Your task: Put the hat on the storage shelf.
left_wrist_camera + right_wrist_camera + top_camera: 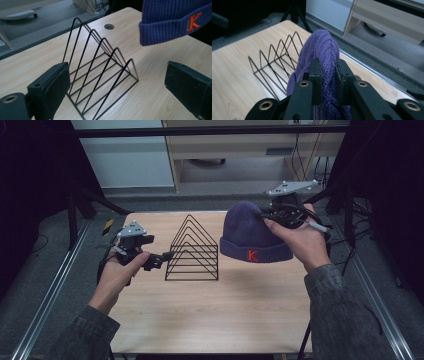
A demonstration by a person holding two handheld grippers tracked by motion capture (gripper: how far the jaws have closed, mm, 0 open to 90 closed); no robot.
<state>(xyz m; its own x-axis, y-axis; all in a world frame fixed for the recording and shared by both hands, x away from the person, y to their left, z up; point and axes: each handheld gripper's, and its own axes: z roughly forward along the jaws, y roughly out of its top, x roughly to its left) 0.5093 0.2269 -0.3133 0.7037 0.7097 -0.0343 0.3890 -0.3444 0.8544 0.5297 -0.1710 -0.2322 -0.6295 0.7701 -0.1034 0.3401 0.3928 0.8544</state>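
Note:
A purple knit beanie (252, 232) with an orange K on its cuff hangs above the table's far right, lifted off the wood. My right gripper (276, 215) is shut on the crown of the beanie (322, 55), with knit fabric pinched between its two pads. A black wire rack (193, 251) of triangular dividers stands mid-table. Just left of the rack my left gripper (162, 258) stands open and holds nothing. In the left gripper view the wire rack (100, 72) sits between the wide jaws, and the beanie's cuff (172, 25) hangs at top right.
The wooden table (210, 310) has a round cable hole (109, 26) near its far edge. Metal rails (50, 290) run along both sides. A cabinet and cables stand beyond the table's far edge.

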